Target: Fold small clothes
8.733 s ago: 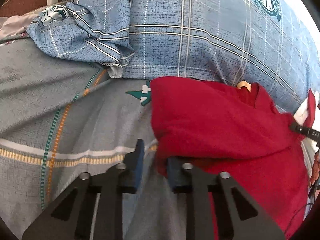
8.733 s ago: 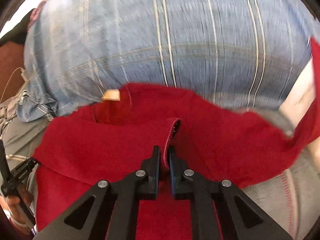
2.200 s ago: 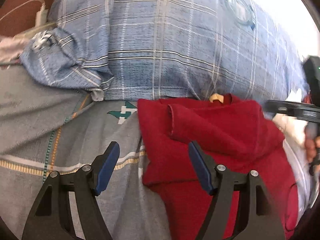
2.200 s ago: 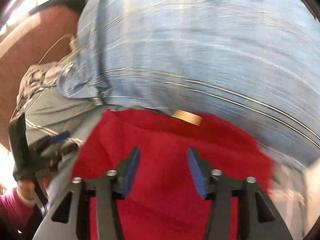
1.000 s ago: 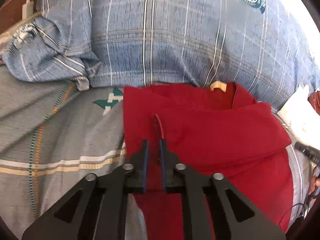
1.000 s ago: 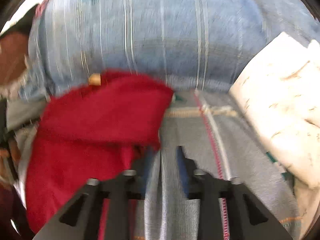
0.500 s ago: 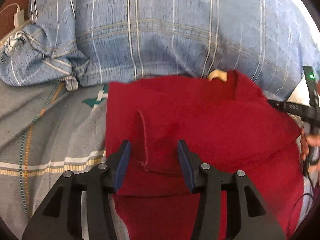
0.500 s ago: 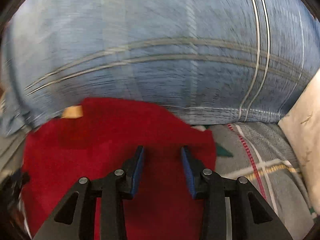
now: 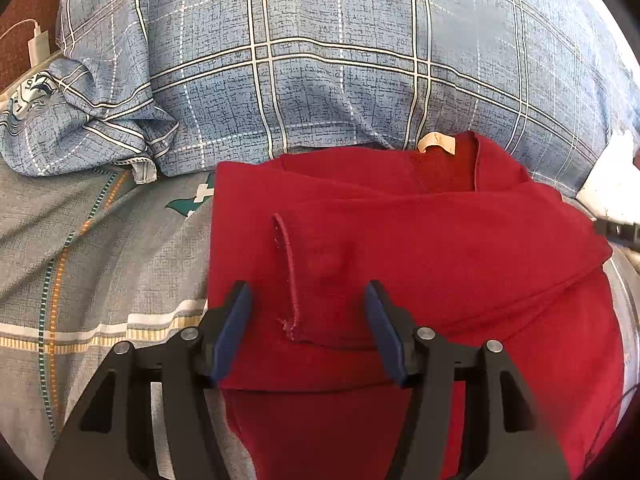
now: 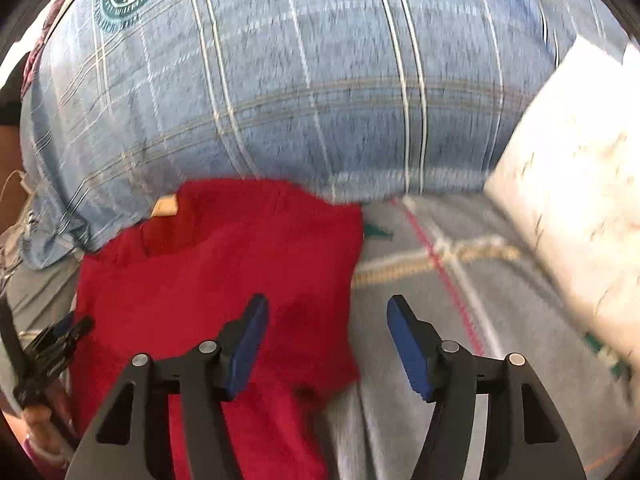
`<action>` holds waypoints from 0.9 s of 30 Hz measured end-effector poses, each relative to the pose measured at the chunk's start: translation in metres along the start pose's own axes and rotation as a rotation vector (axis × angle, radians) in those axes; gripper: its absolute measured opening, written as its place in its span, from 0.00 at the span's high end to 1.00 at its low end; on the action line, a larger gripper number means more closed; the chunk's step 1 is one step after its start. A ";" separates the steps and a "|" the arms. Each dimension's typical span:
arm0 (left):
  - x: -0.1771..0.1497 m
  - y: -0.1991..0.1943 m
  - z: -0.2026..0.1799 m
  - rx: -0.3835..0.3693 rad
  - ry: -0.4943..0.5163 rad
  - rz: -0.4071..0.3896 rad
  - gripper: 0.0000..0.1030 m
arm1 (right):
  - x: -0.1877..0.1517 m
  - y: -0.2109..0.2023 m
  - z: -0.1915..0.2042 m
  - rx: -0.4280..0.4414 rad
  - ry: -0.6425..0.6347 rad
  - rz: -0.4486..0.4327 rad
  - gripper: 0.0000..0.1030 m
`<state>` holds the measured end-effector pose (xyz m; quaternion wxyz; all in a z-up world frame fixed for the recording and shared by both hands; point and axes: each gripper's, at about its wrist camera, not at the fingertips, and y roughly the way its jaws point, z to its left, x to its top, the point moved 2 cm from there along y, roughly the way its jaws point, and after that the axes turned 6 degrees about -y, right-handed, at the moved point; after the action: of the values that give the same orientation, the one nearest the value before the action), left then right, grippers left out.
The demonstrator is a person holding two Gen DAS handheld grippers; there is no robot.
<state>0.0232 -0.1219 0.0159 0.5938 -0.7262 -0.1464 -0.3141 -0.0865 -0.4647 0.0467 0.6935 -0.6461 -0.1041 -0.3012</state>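
Bed with grey patterned sheet (image 9: 100, 264) and blue plaid pillow (image 9: 320, 60) carries one red garment (image 9: 400, 248), lying partly folded against the pillow's front edge, tan neck label (image 9: 437, 143) uppermost, one sleeve laid across the chest. Left tongs (image 9: 308, 326) stand apart above the sleeve cuff (image 9: 289, 276), holding nothing; right tongs (image 10: 326, 344) stand apart over the garment's right edge, likewise empty. Risks, as judged: the loose sleeve may slide off the soft sheet; a one-layer pinch would drag the fold open.

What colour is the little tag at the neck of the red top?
Tan neck tag, clearest in the left wrist view.
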 end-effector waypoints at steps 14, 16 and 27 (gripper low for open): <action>-0.008 -0.002 -0.006 0.021 0.017 -0.006 0.35 | -0.019 -0.004 -0.011 -0.058 -0.029 -0.037 0.96; -0.008 -0.002 -0.005 0.017 0.015 -0.006 0.35 | -0.013 -0.019 -0.011 -0.062 -0.010 -0.074 0.91; -0.007 0.000 -0.006 0.013 0.007 -0.004 0.33 | 0.006 0.001 0.052 -0.059 -0.163 -0.064 0.59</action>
<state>0.0160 -0.1270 0.0115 0.5983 -0.7210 -0.1476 -0.3169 -0.0683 -0.4164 0.0572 0.6535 -0.6848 -0.1722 -0.2726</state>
